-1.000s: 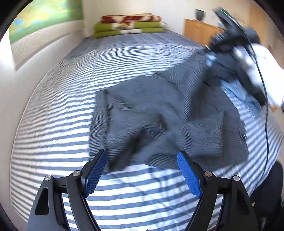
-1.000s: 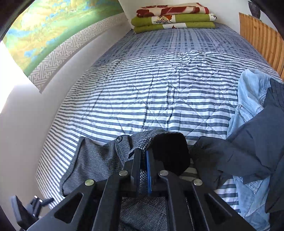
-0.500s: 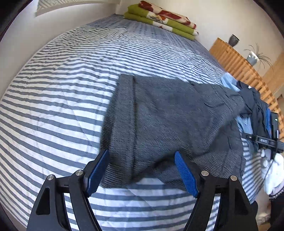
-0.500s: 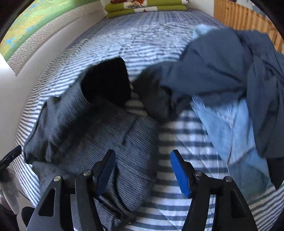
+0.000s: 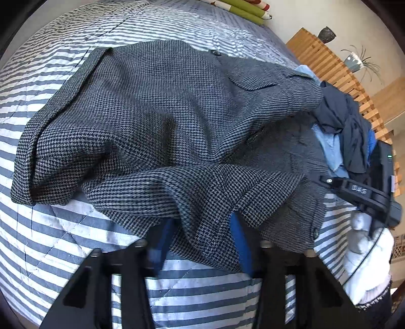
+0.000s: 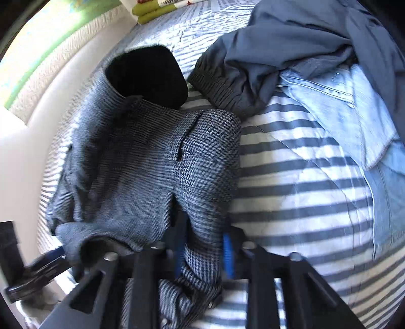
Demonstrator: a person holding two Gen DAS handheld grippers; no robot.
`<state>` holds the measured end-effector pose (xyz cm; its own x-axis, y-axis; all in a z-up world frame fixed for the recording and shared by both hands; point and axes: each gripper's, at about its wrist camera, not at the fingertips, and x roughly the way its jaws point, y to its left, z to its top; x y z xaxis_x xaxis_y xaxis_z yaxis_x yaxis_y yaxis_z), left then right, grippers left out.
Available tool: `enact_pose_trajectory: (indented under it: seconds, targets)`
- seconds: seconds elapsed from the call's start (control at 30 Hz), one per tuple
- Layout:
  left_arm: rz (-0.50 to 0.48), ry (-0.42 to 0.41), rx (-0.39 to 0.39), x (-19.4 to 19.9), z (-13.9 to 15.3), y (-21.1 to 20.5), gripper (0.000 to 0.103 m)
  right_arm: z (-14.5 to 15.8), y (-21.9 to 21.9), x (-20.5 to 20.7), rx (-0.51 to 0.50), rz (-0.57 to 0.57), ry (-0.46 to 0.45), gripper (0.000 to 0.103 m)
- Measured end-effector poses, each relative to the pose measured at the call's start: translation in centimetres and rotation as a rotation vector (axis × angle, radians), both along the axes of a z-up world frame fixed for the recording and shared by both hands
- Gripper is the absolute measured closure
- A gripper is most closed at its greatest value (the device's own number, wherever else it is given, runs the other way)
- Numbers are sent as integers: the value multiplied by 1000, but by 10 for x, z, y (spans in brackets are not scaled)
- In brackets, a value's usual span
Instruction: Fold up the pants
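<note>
Grey houndstooth pants (image 5: 164, 114) lie crumpled across the striped bed cover (image 5: 63, 240). My left gripper (image 5: 202, 243) points down at their near edge. Its jaws are closing, and a raised fold of the cloth is bunched between the blue pads. In the right wrist view the same pants (image 6: 152, 164) show a dark leg opening at the far end. My right gripper (image 6: 203, 253) sits low over the near end, jaws closing, with a ridge of grey cloth pinched between its pads. A hand in a white sleeve (image 5: 367, 265) is at the right edge of the left wrist view.
A dark blue garment (image 6: 291, 50) and light blue jeans (image 6: 341, 114) are heaped right beside the pants. Folded green blankets (image 5: 243, 10) lie at the bed's far end. A slatted wooden board (image 5: 329, 65) runs along the right, a white wall (image 6: 38, 114) along the left.
Both grippers have sunk onto the pants. The left jaws went from wide to narrow around a fold. The right jaws released, opened, then narrowed on the near end of the cloth.
</note>
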<state>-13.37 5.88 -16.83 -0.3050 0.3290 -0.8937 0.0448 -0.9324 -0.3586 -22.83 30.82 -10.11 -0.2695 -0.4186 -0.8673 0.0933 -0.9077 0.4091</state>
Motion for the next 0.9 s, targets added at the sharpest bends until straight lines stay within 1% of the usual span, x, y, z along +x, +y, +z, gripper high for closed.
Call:
enact_pose_trajectory:
  seconds: [0.03,0.07,0.1,0.23,0.3,0.33,0.4,0.43,0.47,0.5,0.53,0.57,0.6,0.63,0.7,0.73,0.77,0.83,0.9]
  targets:
    - [3,-6,6,4,0,-2,84,7,4,5,-15,-3,11,92]
    - [0,1,9,10,4,-3,91,13,7,10,-21,-4,25,94]
    - [-13,15,-9,18,11,-5,93,21,9,16,-27,1,40,96]
    - [-63,83,-143,54,45,-15,99,39,11,36,-39,28,79,98]
    - [-68,106,-205,71,62,-25,99,47,7,45,-47,40,90,98]
    - [-59,113,-224,79,68,-33,99,47,9,51,-29,49,97,98]
    - [-34,109,-234,87,78,-43,99,48,2,59,84,78,137,96]
    - [-23,100,-228,91,82,-49,96,47,-3,65,172,91,173,91]
    - [-19,91,-230,92,83,-50,86,47,-9,70,253,94,203,86]
    - [-11,89,-239,94,83,-47,80,48,-15,75,325,98,229,82]
    - [-3,89,-245,94,82,-45,66,50,-20,81,352,107,259,75]
    - [2,83,-243,92,77,-40,54,52,-21,86,345,130,284,67]
    - [3,78,-230,97,76,-39,51,53,-23,91,332,170,297,62]
    - [1,73,-216,98,71,-33,49,53,-25,94,325,209,303,53]
    - [-4,58,-204,99,64,-24,47,53,-39,96,325,258,330,52]
    - [-9,54,-194,102,62,-20,41,54,-37,103,308,280,343,52]
    - [-17,52,-181,104,62,-15,32,54,-46,104,281,307,351,52]
    - [-21,57,-166,111,65,-12,25,55,-65,105,223,370,332,52]
    - [-9,79,-206,118,71,-13,21,56,-90,105,164,439,307,52]
